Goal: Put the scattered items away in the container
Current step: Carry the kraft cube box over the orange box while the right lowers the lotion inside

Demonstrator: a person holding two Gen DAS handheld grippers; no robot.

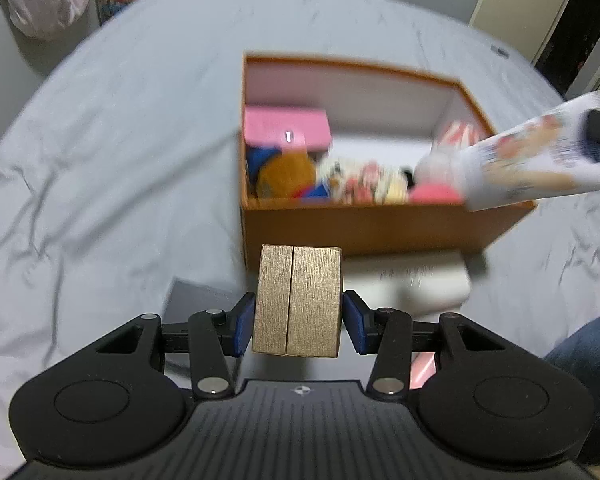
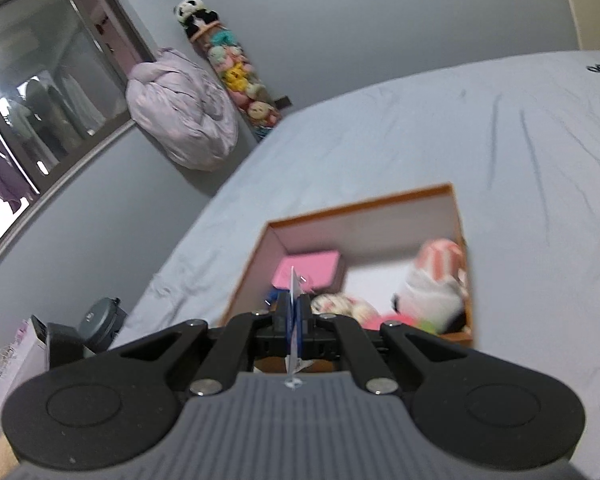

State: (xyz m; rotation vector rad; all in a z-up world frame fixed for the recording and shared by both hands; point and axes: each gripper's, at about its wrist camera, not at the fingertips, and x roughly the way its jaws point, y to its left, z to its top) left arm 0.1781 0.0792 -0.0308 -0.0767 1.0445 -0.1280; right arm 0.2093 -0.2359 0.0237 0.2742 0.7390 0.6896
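Left wrist view first: the left gripper (image 1: 298,322) pinches a gold block (image 1: 297,300), blue pads tight on both sides, just short of the box (image 1: 380,228); from the right a tube (image 1: 532,160) comes in over the box's near corner, nose angled toward the pile inside; right wrist view shows the right gripper (image 2: 294,314) pressed together on the tube's flat tail, seen edge-on as a thin sliver; risk now, I'd say, is that thin crimp slipping between the pads, since the tube's weight hangs far out front; both loads also head for the same box, so a clash over the rim looks possible; the block is rigid, finely ribbed, with a seam down its middle, and should hold firm; the box is stiff orange board with pale lining, half full already, a pink case (image 1: 286,132) and soft toys (image 1: 340,180) inside; it sits on a wrinkled grey sheet (image 1: 120,160), soft ground, so a nudge could shift it.
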